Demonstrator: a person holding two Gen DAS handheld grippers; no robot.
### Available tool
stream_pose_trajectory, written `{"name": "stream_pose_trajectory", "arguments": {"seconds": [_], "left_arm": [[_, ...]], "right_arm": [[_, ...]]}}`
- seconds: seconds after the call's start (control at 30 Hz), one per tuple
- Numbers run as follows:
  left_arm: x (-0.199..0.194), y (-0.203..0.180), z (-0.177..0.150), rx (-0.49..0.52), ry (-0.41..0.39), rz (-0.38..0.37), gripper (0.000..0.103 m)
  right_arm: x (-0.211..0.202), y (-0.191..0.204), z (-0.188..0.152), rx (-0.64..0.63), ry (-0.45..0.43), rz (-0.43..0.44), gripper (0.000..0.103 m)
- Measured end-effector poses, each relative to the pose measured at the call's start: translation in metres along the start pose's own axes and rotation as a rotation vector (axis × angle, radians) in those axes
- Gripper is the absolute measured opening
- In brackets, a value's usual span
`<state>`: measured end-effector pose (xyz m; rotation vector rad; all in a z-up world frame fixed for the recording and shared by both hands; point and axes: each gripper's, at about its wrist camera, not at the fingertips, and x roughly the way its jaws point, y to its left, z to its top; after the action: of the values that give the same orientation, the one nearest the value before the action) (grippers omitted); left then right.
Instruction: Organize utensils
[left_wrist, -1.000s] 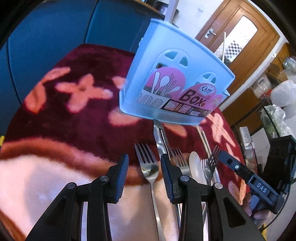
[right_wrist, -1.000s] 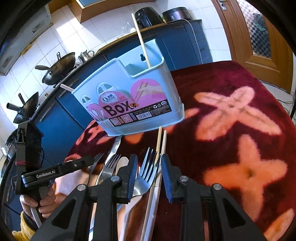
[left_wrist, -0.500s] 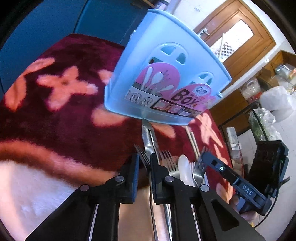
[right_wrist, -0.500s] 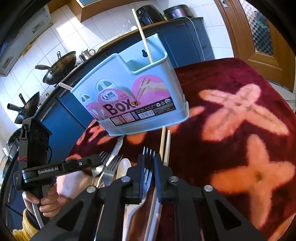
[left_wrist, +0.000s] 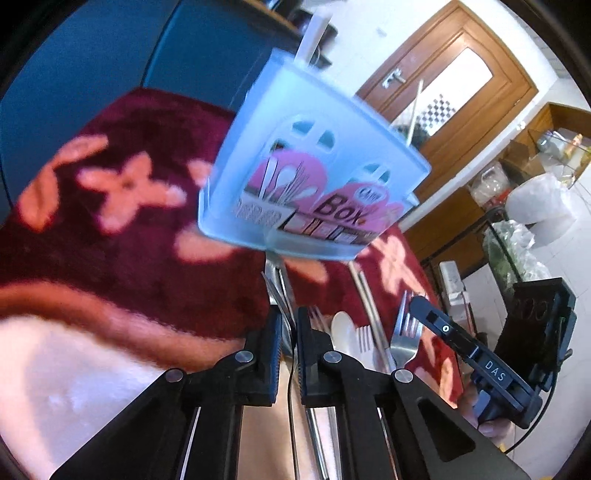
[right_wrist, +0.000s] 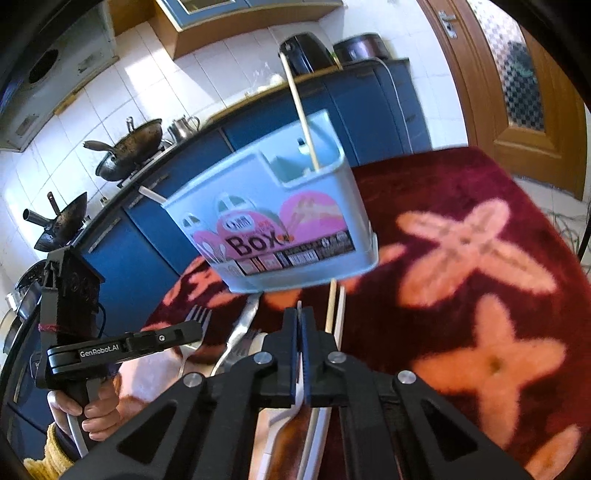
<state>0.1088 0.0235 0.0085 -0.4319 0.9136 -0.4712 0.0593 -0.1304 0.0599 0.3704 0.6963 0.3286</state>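
both grippers just pinched shut: left gripper (left_wrist: 287, 325) on a fork (left_wrist: 277, 295), right gripper (right_wrist: 300, 325) on another fork (right_wrist: 299, 308), blue utensil box (right_wrist: 280, 221) mid-frame on the red floral cloth (right_wrist: 480, 258)

The right gripper (right_wrist: 300, 321) has just closed its fingers (right_wrist: 290, 332) on a fork (right_wrist: 298, 308), before the blue utensil box (right_wrist: 280, 225) holding one chopstick (right_wrist: 301, 114).

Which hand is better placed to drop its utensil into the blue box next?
Probably right. Both grippers' jaws have just been closing on forks, but the right gripper sees the blue box's open top; the left gripper faces only its front wall.
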Motion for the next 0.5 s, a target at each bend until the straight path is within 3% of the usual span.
{"name": "stream_pose_trajectory", "arguments": {"seconds": [0.5], "left_arm": [[-0.071,-0.046,0.009,0.145,-0.268,0.05,0.002]], "right_arm": [[-0.064,0.053,0.021,-0.215,-0.273,-0.12,0.004]]}}
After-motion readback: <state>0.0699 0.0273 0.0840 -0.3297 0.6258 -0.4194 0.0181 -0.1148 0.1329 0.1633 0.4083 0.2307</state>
